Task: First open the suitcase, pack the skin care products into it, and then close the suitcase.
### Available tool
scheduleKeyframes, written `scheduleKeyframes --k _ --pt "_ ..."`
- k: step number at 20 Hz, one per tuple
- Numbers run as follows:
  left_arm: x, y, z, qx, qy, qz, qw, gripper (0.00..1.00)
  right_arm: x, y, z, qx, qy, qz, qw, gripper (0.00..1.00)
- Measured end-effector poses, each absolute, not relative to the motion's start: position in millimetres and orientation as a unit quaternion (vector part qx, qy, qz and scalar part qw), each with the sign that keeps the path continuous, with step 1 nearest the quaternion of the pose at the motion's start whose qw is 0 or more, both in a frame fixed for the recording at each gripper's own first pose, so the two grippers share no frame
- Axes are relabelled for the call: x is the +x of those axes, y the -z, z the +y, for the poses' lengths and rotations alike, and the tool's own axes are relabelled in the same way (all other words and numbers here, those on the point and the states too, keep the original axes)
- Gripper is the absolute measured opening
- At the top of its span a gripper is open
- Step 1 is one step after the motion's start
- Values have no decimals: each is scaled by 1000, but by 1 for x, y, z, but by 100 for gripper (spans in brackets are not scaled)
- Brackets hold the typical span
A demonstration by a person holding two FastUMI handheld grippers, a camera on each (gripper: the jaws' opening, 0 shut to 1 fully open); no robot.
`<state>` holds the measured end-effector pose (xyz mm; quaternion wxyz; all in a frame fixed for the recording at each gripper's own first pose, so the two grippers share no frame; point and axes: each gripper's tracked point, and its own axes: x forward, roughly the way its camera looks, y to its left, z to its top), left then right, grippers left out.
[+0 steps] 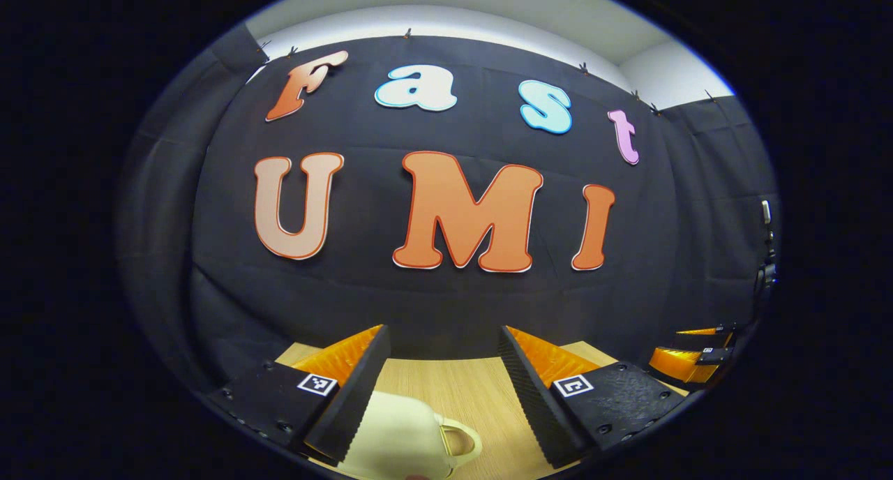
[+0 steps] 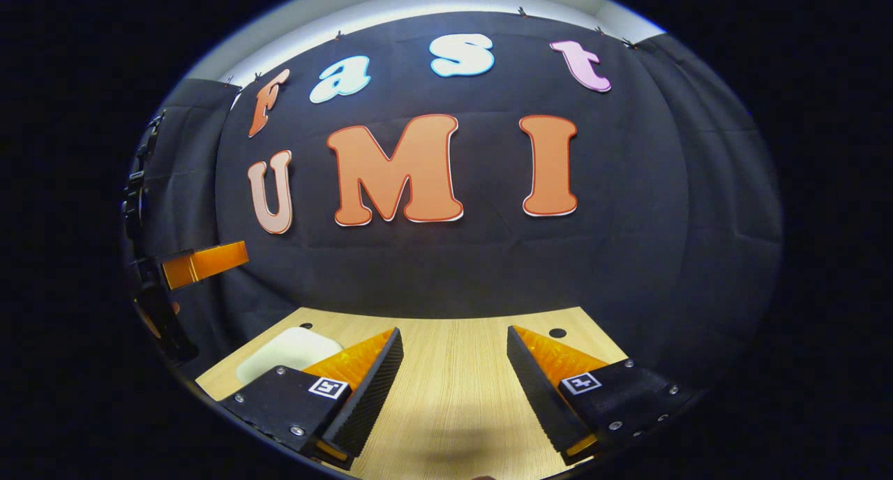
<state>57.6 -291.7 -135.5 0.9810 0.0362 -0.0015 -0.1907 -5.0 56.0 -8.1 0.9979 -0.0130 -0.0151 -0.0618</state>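
The left gripper [image 1: 443,379] hung with its fingers spread wide apart, grasping nothing, above a wooden table [image 1: 467,396]. The cream suitcase [image 1: 401,435] lay shut on the table just below the tips — partly under the left-hand finger, its handle [image 1: 460,441] jutting into the gap between the two. The right gripper [image 2: 453,379] was also spread and empty, over bare table. In the right gripper view the suitcase sat off to the left, behind that gripper's left-hand finger, clear of the gap — and the left gripper showed at the far left edge, raised above the table.
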Motion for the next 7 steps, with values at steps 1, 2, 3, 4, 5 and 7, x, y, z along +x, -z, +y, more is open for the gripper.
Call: scheduleKeyframes --k 1,2,3,4,5,7 --pt "58 135 -292 34 193 0 981 96 -8 10 60 -14 61 -14 998 95" --pt "58 133 -292 35 193 1 981 97 -9 13 63 -13 60 -11 998 95" --pt "58 134 -293 37 192 0 981 97 -11 14 64 -13 62 -8 998 95" --pt "58 133 -293 38 191 -1 981 97 -11 14 63 -13 66 -7 998 95" --pt "57 135 -293 37 192 -4 981 97 -13 11 62 -12 70 -9 997 95" --pt "57 134 -293 30 193 -5 981 96 -15 7 60 -9 75 -15 997 95"
